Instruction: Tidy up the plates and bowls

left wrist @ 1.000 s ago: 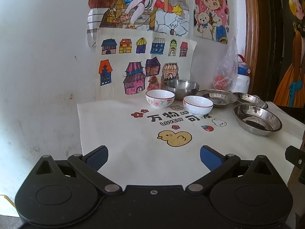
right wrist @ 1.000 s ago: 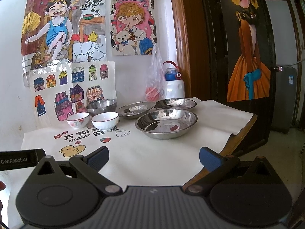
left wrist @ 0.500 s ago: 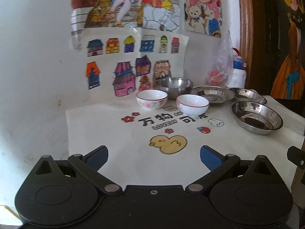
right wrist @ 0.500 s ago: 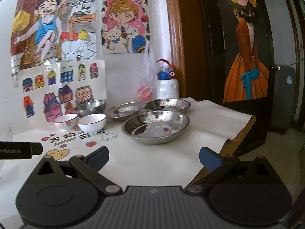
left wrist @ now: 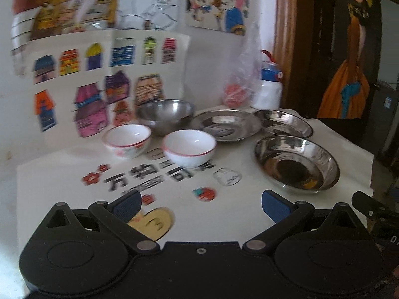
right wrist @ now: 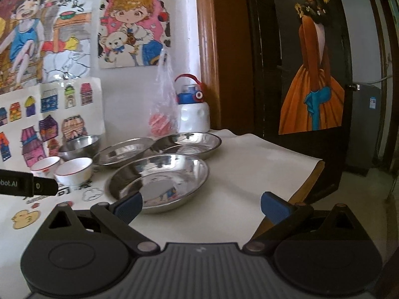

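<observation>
Jaws of the left gripper [left wrist: 200, 205] stand wide and empty over the printed cloth [left wrist: 224, 214]; two white bowls [left wrist: 188, 148] sit ahead, a steel bowl [left wrist: 165, 114] behind them, three steel plates [left wrist: 296, 164] to their right. From the right wrist, the right gripper [right wrist: 200, 206] gapes wide too, the nearest steel plate [right wrist: 159, 178] just beyond its left finger.

Ahead of me I count two white ceramic bowls [left wrist: 127, 139] [left wrist: 188, 148], one steel bowl [left wrist: 165, 115], three steel plates [left wrist: 296, 164] [left wrist: 227, 124] [left wrist: 284, 123], one water bottle [left wrist: 270, 87] and one plastic bag [left wrist: 243, 79] at upper right.
</observation>
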`<move>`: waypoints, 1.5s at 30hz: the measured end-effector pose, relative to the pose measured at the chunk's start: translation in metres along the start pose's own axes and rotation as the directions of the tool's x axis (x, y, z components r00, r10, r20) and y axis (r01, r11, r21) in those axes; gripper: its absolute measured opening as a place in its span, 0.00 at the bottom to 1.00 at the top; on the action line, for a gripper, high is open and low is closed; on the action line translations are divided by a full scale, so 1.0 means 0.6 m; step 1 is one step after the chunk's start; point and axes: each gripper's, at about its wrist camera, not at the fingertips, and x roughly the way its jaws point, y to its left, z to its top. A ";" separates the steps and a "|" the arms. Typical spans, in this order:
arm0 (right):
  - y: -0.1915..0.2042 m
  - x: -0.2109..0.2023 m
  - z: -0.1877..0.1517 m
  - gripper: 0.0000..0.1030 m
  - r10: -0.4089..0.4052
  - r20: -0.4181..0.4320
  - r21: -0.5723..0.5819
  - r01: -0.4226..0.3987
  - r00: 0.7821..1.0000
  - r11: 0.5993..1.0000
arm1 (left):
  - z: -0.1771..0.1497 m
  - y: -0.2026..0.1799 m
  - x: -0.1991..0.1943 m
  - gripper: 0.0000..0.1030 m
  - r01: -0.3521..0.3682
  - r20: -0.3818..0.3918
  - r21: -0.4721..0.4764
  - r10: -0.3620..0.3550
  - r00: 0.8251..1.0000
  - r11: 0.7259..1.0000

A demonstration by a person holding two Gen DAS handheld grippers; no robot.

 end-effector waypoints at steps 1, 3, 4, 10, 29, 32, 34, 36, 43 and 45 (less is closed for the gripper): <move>-0.006 0.010 0.003 1.00 0.004 -0.008 0.005 -0.004 1.000 1.000 | 0.005 -0.008 0.009 0.99 0.006 -0.004 0.006 -0.006 1.000 1.000; -0.017 0.030 0.008 1.00 0.014 -0.023 0.019 -0.013 1.000 1.000 | 0.016 -0.024 0.030 0.99 0.022 -0.011 0.012 -0.022 1.000 1.000; -0.023 0.039 0.010 1.00 0.015 -0.026 0.021 -0.014 1.000 1.000 | 0.022 -0.031 0.042 0.99 0.030 -0.017 0.012 -0.029 0.999 0.999; -0.041 0.099 0.034 1.00 0.016 -0.079 0.026 -0.014 0.997 1.000 | 0.049 -0.069 0.109 0.99 0.080 -0.066 0.014 -0.079 0.995 0.997; -0.039 0.191 0.046 0.60 0.142 -0.164 0.037 -0.138 0.976 0.990 | 0.074 -0.087 0.214 0.66 0.138 -0.153 -0.053 -0.144 0.978 0.989; -0.038 0.195 0.043 0.51 0.150 -0.175 0.043 -0.145 0.973 0.989 | 0.073 -0.086 0.219 0.50 0.146 -0.162 -0.071 -0.155 0.974 0.987; -0.038 0.197 0.042 0.43 0.157 -0.181 0.049 -0.150 0.971 0.987 | 0.072 -0.087 0.221 0.41 0.149 -0.165 -0.078 -0.160 0.973 0.986; -0.037 0.198 0.041 0.36 0.156 -0.180 0.050 -0.149 0.971 0.988 | 0.071 -0.086 0.221 0.34 0.153 -0.164 -0.084 -0.165 0.973 0.985; -0.035 0.195 0.041 0.21 0.159 -0.183 0.060 -0.150 0.970 0.987 | 0.070 -0.090 0.221 0.17 0.155 -0.161 -0.086 -0.168 0.973 0.984; -0.038 0.193 0.040 0.21 0.160 -0.179 0.072 -0.149 0.971 0.986 | 0.069 -0.089 0.220 0.13 0.151 -0.160 -0.086 -0.163 0.974 0.985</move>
